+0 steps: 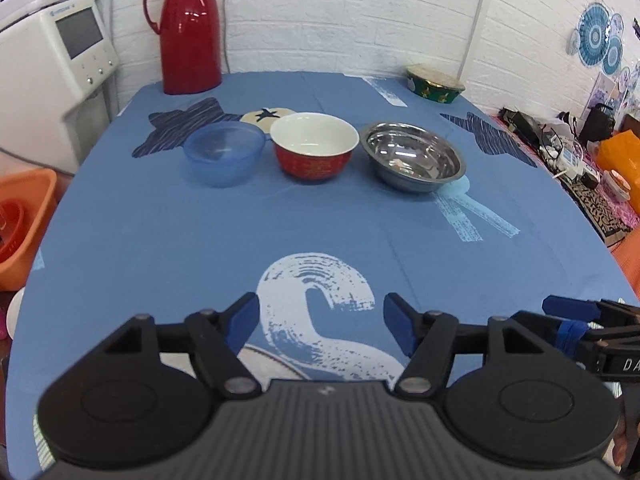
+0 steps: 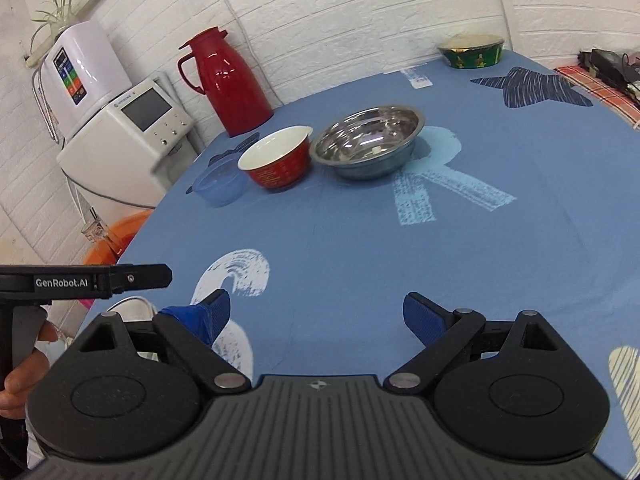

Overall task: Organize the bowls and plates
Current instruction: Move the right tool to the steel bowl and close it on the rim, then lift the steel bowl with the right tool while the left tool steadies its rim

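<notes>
**Three bowls in a row, both grippers empty at the near edge**

Across the middle of the worktop (image 1: 160,240) we find three bowls standing upright in a line from left to right. At the left is the blue plastic bowl (image 1: 223,153), translucent and empty. Just beside it, at the centre, stands the red bowl (image 1: 314,146) with a white interior; from the left wrist view their rims appear to touch or nearly touch, and we cannot tell which. To the right, a small gap apart, sits the steel bowl (image 1: 413,156), shiny inside and resting partly on a pale printed mark of the blue cloth.

At the near edge we record the left gripper (image 1: 318,322) with its blue-padded fingers spread apart and nothing between them, hovering over a white printed letter. The right gripper (image 2: 318,318) likewise has its fingers apart and empty; one pad is wrapped in blue tape. Both are well apart from the bowls. In the right wrist view we note a person's hand (image 2: 18,380) on the left gripper's handle.

At the far left corner stands a red thermos jug (image 1: 188,28) against the white brick wall. At the far right edge lies a green patterned bowl (image 1: 435,84). Left of the worktop we observe a white appliance (image 1: 48,64) with a screen, and an orange basin (image 1: 24,220) lower down.
</notes>
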